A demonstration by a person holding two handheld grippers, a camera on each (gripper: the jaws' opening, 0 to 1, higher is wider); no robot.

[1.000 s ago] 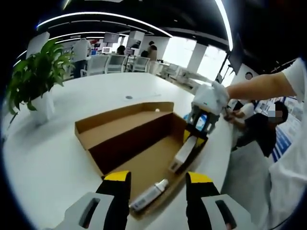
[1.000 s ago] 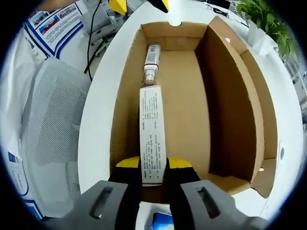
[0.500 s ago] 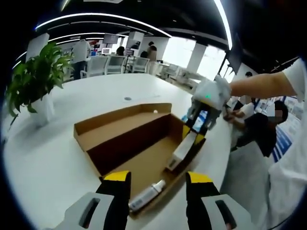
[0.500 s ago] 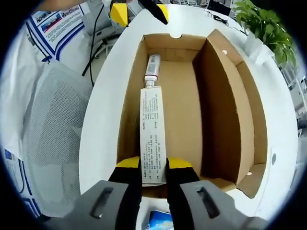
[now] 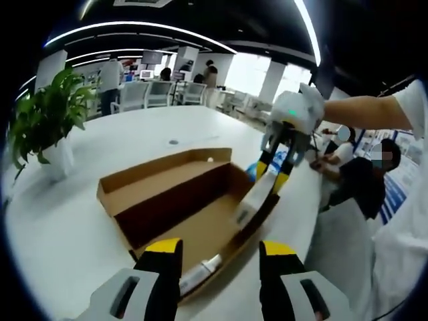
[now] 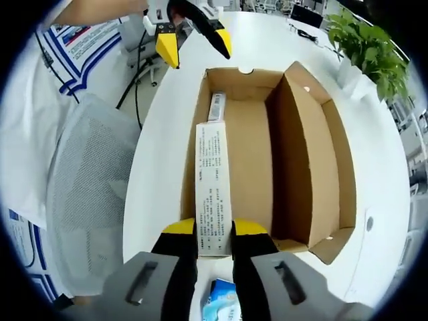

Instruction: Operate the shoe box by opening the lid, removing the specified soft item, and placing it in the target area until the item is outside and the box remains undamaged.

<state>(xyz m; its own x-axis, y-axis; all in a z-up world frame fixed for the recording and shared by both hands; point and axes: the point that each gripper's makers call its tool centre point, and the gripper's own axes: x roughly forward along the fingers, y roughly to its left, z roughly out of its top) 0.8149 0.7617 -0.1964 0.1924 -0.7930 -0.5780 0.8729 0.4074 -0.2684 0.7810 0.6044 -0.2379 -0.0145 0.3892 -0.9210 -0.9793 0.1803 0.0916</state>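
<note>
An open brown cardboard shoe box (image 5: 175,199) (image 6: 298,154) lies on the white table, its lid folded out flat beside it. My right gripper (image 6: 214,231) (image 5: 271,177) is shut on one end of a long white printed carton (image 6: 212,180) (image 5: 256,198), held tilted above the box's side, its lower end over the interior. A white tube (image 5: 198,274) (image 6: 217,107) still lies on the box floor at one end. My left gripper (image 5: 221,249) (image 6: 195,45) hovers open by that end of the box, with nothing between its fingers.
A potted plant (image 5: 43,124) (image 6: 369,47) stands on the table beyond the lid. A grey mesh chair (image 6: 87,221) sits off the table's edge. A small blue packet (image 6: 221,304) lies on the table below my right gripper. People stand in the office behind.
My right gripper has risen with the white carton, lifting its held end up out of the box. The tube stays on the box floor. The left gripper has stayed open.
</note>
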